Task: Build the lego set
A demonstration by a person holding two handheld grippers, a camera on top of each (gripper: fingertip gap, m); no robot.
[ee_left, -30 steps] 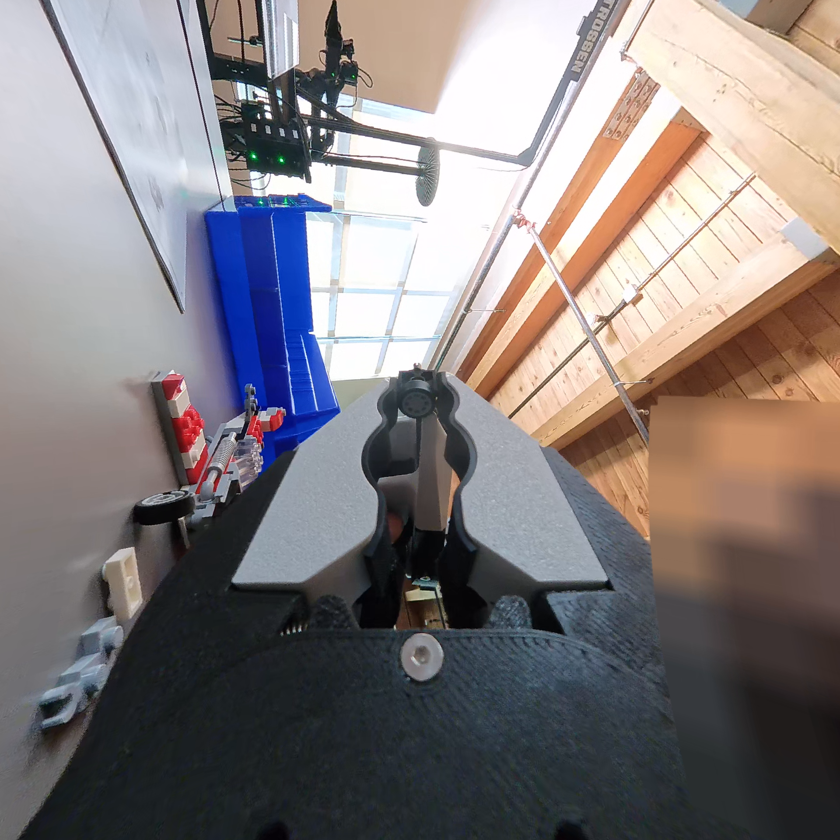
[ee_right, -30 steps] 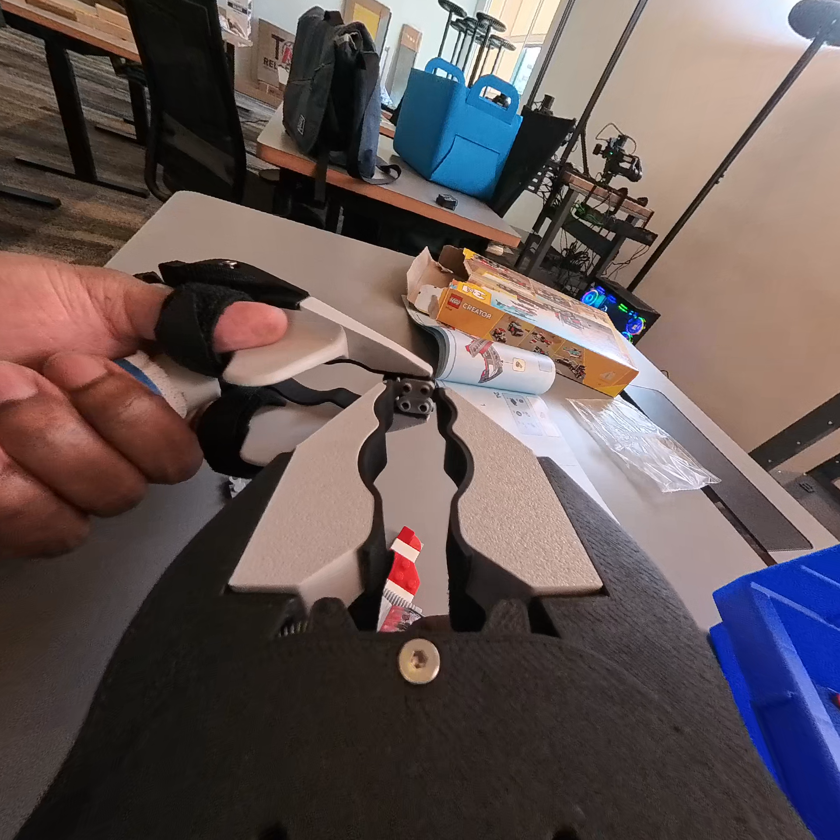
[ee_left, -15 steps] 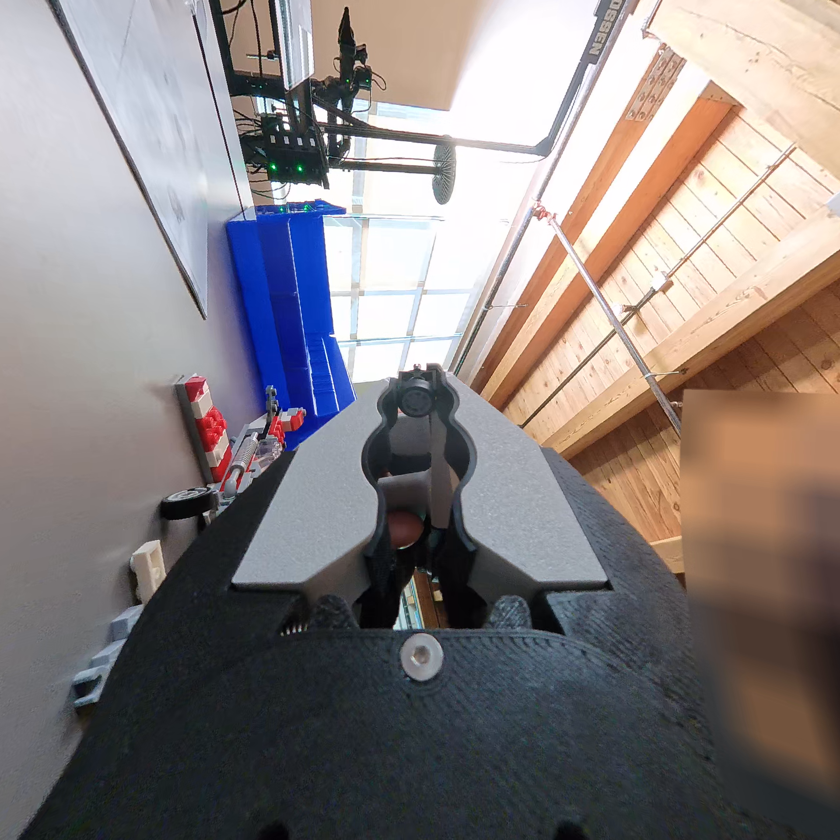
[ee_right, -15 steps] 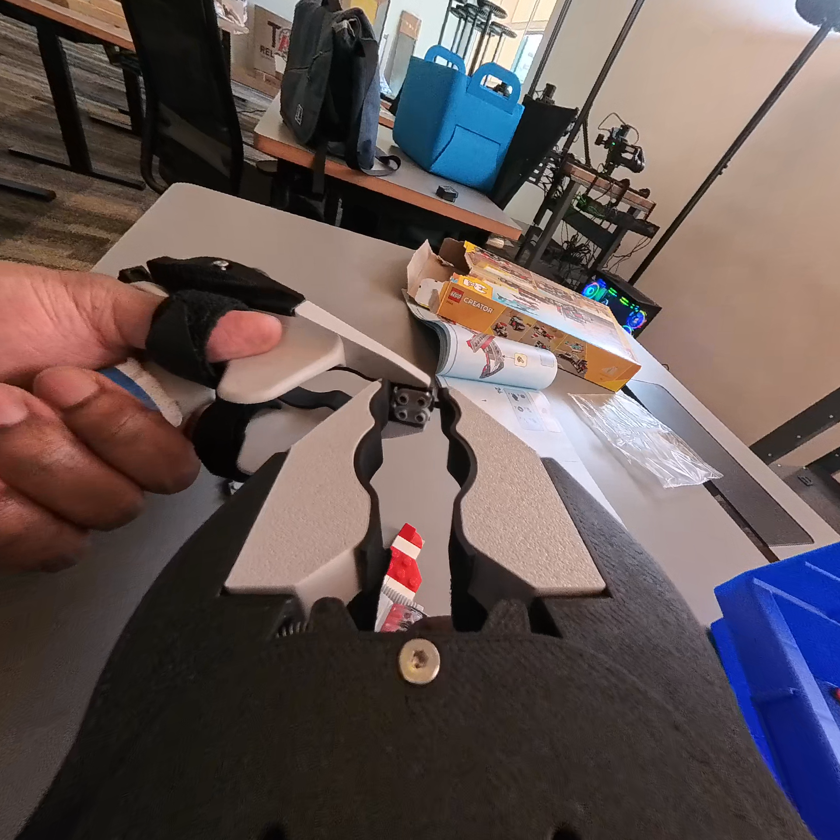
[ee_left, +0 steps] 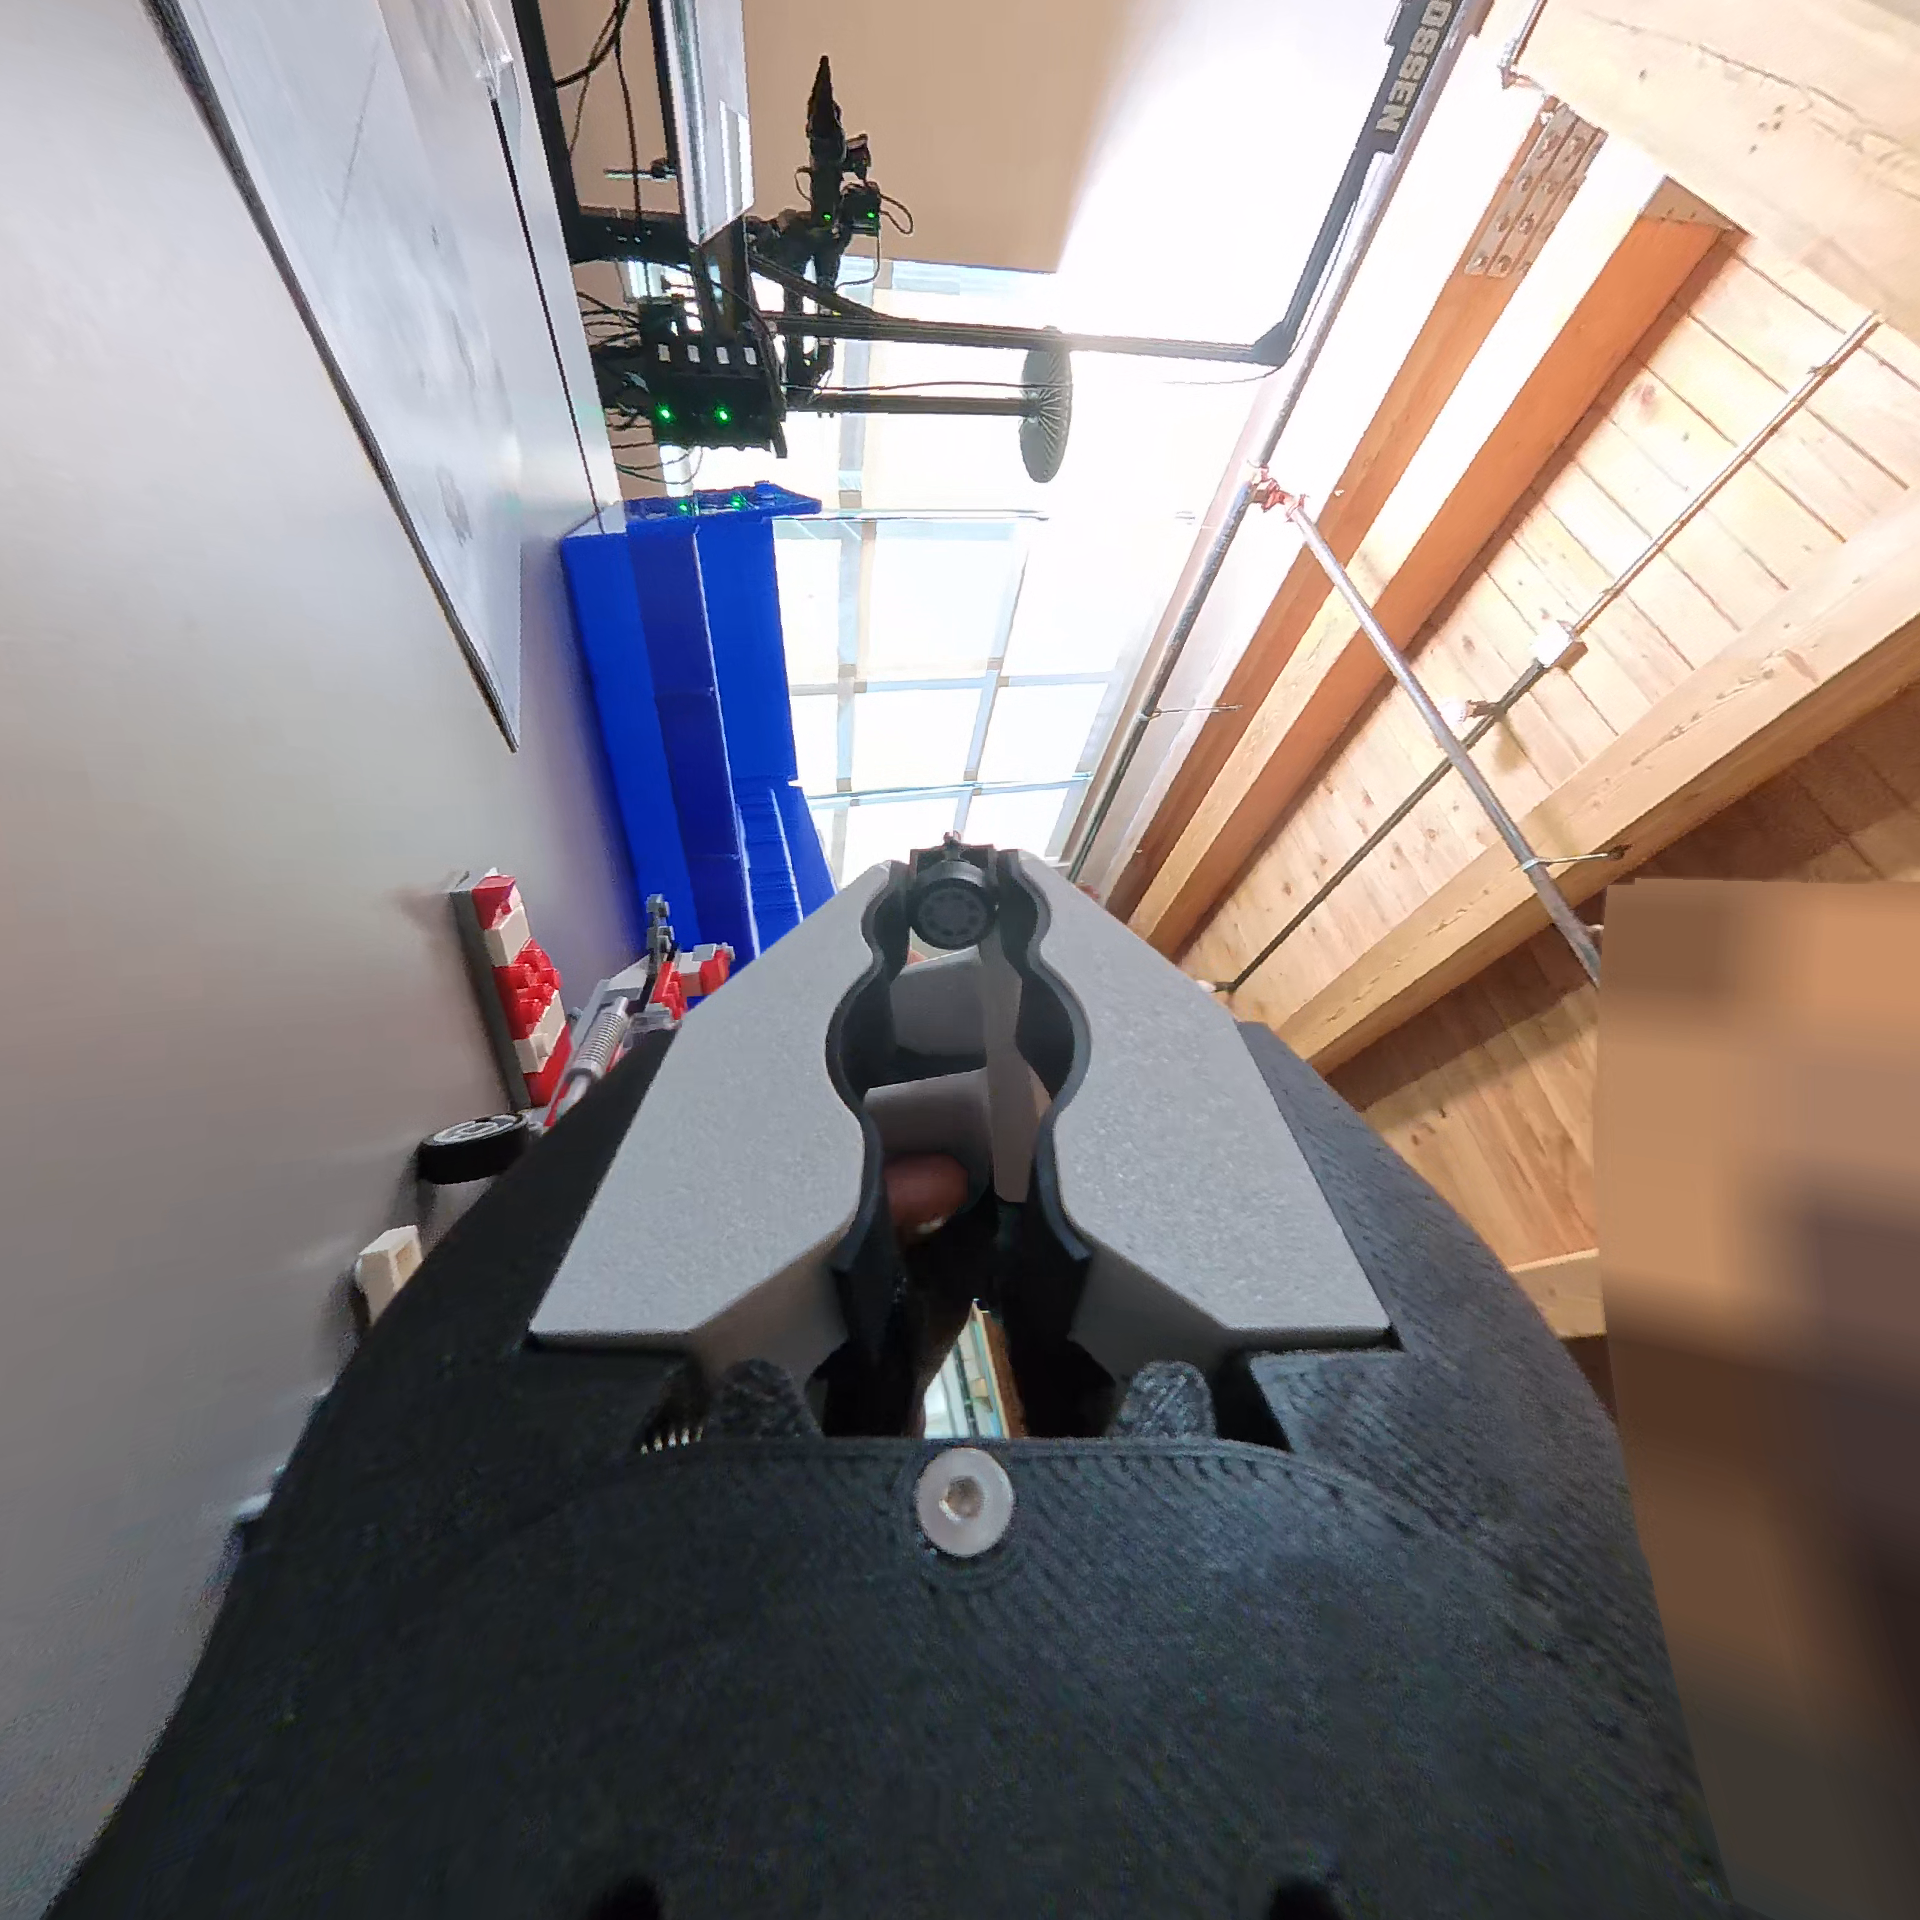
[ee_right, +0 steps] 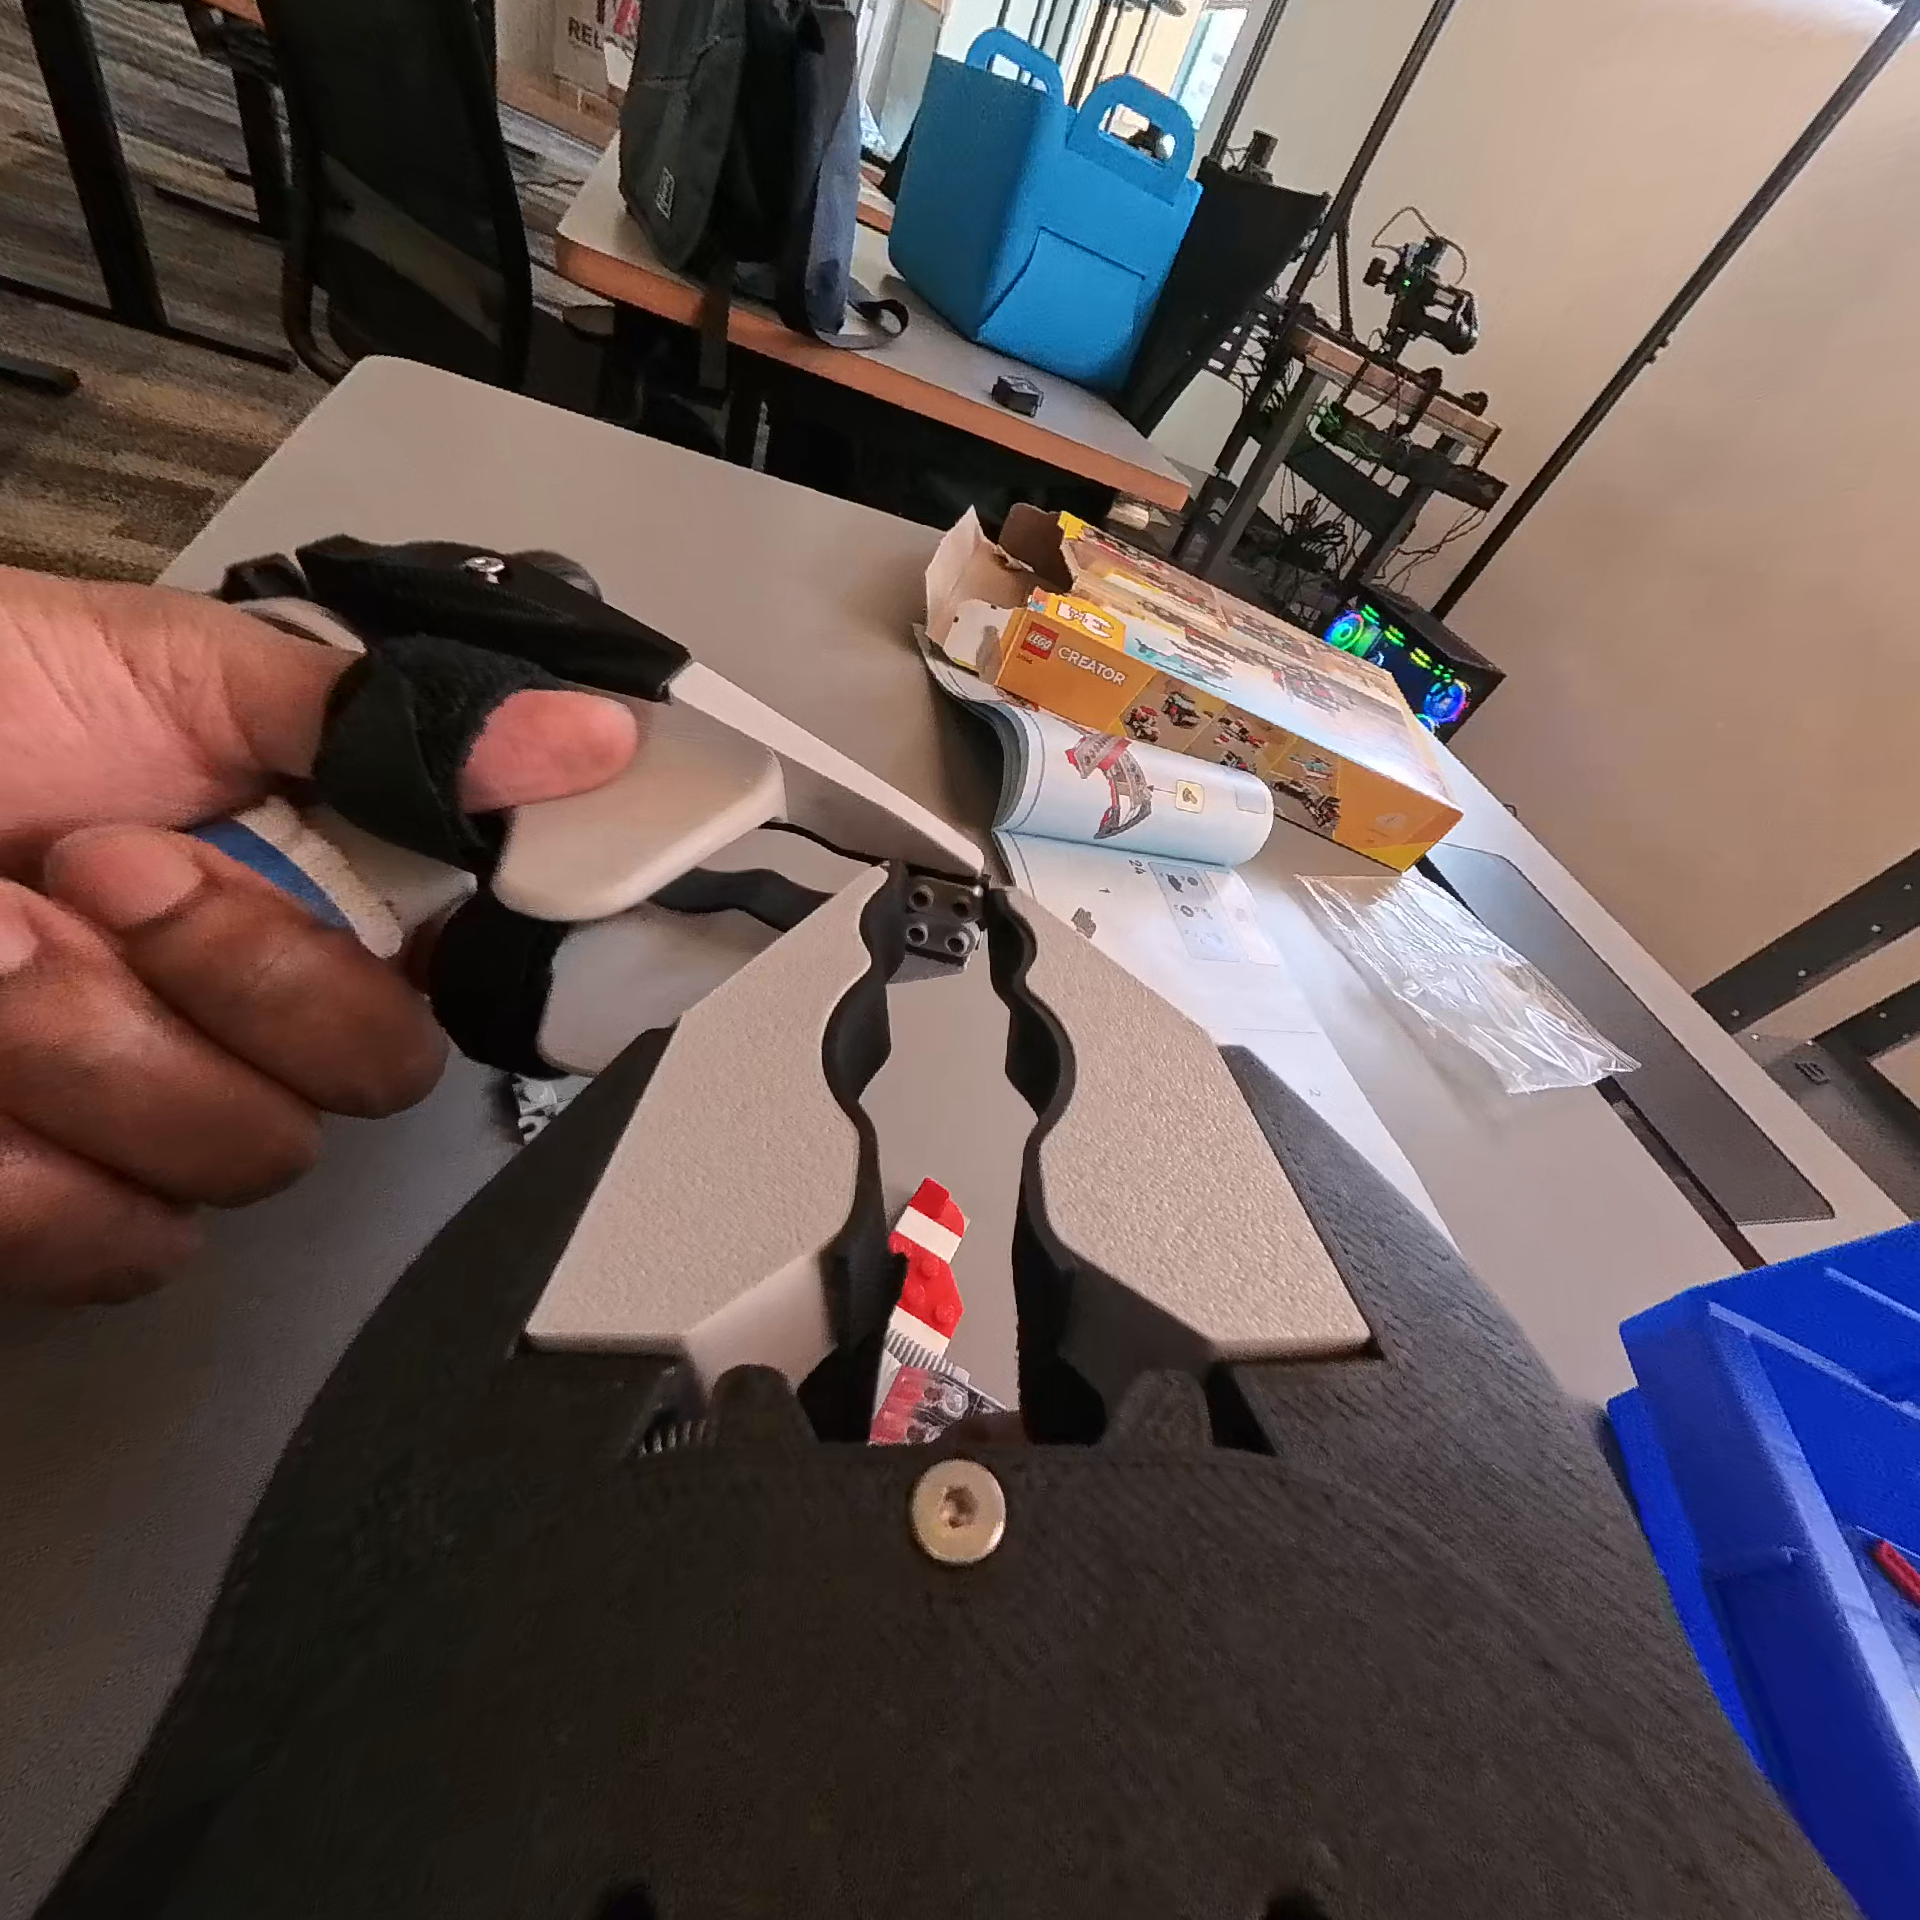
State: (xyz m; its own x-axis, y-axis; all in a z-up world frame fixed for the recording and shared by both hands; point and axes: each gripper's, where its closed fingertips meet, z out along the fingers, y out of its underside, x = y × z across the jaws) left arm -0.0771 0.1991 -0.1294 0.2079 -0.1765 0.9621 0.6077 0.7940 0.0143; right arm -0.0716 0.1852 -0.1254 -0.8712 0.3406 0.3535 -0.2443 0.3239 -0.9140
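left gripper (ee_left: pixel 951 883): clamped on small black wheel piece (ee_left: pixel 948 914). right gripper (ee_right: pixel 940 914): clamped on dark grey studded brick (ee_right: pixel 940 923), above grey table (ee_right: pixel 582 520); instruction booklet (ee_right: pixel 1127 790) beyond.

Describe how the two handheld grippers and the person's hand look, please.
Each gripper, left gripper and right gripper, has a textured black printed body, one silver screw, and grey wedge fingers with wavy black inner pads. The hand wears black finger straps.

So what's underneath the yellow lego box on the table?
The open instruction booklet pokes out from under the yellow lego box, its pages curling up. The box covers the rest of it.
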